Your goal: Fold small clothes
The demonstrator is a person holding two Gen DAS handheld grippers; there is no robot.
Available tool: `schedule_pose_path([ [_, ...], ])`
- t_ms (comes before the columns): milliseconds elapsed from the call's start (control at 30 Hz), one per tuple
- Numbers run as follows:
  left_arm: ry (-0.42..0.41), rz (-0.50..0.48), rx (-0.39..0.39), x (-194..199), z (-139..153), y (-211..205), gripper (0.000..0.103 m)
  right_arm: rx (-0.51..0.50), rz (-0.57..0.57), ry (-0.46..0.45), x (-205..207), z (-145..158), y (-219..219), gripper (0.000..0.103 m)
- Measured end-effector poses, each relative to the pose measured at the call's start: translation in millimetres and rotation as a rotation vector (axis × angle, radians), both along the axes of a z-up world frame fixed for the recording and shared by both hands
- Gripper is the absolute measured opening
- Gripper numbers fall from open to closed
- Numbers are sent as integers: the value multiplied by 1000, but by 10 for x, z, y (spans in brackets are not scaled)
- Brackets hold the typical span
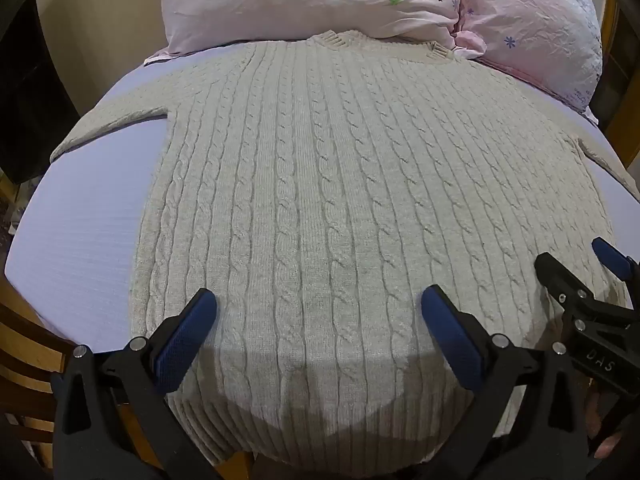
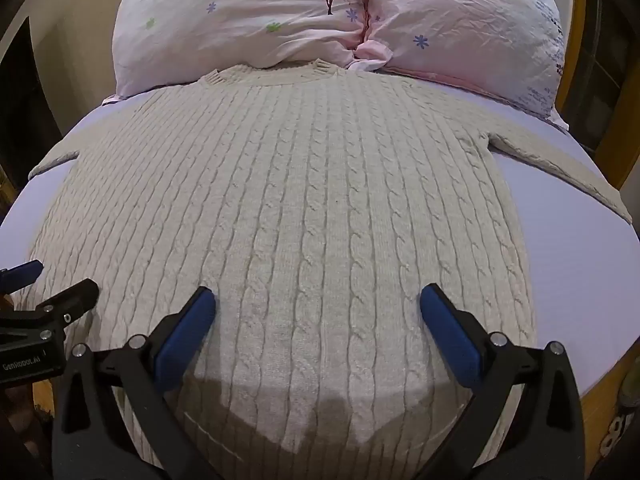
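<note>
A beige cable-knit sweater lies flat on the lilac bed sheet, collar at the far end against the pillows, ribbed hem at the near edge, sleeves spread to both sides. It also shows in the right wrist view. My left gripper is open and empty, held above the lower left part of the sweater. My right gripper is open and empty above the lower right part. The right gripper shows at the right edge of the left wrist view; the left gripper shows at the left edge of the right wrist view.
Two pink floral pillows lie at the head of the bed behind the collar. A wooden bed frame runs along the near and side edges. Bare sheet lies on both sides of the sweater body.
</note>
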State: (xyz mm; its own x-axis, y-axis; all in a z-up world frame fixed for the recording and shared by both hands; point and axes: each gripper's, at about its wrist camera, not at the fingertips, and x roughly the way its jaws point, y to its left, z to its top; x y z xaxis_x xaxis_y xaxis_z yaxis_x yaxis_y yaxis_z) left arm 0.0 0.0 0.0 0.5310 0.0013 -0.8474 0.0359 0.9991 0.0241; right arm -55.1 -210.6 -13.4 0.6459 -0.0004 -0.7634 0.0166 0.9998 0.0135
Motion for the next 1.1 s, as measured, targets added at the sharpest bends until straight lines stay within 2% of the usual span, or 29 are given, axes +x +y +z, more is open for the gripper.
schedule_pose_path([
  [1100,-4,0,0,-1,1,0,102,1,-1,-10,-9,15,-10,101],
])
